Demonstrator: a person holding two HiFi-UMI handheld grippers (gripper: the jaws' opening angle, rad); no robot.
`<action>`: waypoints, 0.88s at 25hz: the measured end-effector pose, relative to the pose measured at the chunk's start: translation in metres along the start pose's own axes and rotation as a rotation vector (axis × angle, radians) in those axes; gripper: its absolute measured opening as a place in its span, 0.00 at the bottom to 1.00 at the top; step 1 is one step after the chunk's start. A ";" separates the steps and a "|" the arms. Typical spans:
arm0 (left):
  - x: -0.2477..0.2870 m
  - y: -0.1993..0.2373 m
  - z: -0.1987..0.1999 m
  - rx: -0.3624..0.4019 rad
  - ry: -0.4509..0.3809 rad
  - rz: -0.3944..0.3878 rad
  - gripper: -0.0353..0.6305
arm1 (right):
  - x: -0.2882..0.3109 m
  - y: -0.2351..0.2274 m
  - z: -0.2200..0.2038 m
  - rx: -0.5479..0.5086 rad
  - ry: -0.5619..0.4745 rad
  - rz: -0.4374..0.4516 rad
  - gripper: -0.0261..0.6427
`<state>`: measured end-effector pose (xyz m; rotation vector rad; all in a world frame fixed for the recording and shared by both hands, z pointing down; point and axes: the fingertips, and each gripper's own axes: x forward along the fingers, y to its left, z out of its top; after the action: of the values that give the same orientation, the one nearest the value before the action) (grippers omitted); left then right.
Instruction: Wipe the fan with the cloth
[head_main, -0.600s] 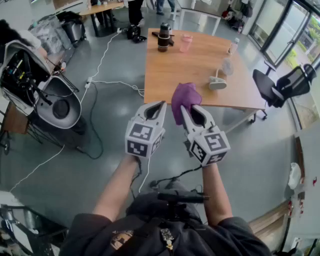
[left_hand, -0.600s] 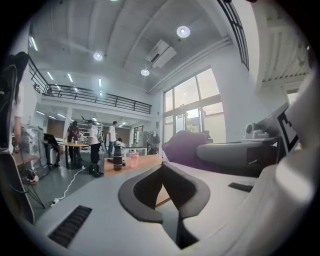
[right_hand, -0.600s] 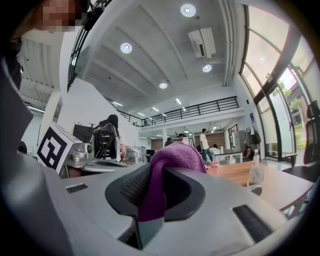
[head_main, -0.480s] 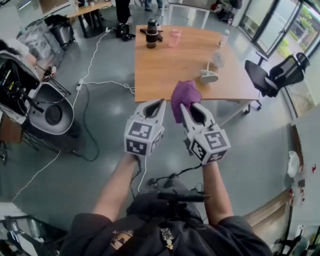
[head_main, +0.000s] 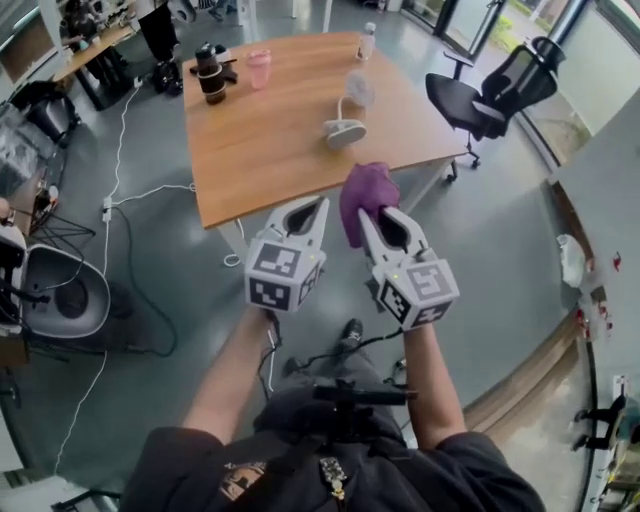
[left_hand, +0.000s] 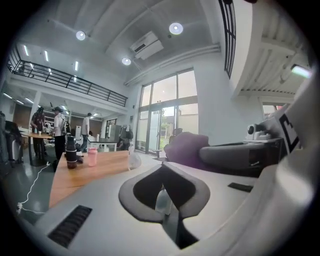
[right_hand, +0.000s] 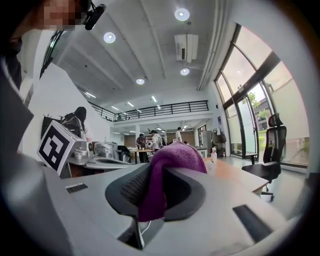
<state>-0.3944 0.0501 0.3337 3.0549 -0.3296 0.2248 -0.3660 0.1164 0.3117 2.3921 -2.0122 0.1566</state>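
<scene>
Table (head_main: 270, 150) farther left; crumpled purple cloth (head_main: 365, 195)

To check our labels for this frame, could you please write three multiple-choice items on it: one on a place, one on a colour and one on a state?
1. Where does the fan stand?
A. On the wooden table
B. On a shelf
C. On a windowsill

2. What colour is the cloth in the right gripper?
A. Green
B. Purple
C. White

3. How do the jaws of the left gripper stand?
A. Wide apart
B. Shut on the cloth
C. Shut, with nothing between them

Answers:
1 A: the head view shows the fan's base on the tabletop.
2 B: the cloth is purple in the head view and in the right gripper view.
3 C: the left gripper view shows the jaws together and empty.
</scene>
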 end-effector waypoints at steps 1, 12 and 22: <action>0.013 -0.005 0.001 0.005 0.004 -0.008 0.06 | 0.000 -0.013 0.000 0.005 -0.002 -0.009 0.15; 0.154 -0.012 0.013 0.090 0.043 0.030 0.06 | 0.047 -0.153 0.001 0.050 -0.043 0.044 0.15; 0.252 0.035 -0.006 0.110 0.146 0.122 0.06 | 0.112 -0.240 -0.014 0.066 0.006 0.121 0.15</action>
<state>-0.1593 -0.0361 0.3790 3.1043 -0.5103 0.4855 -0.1120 0.0494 0.3482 2.3028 -2.1832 0.2347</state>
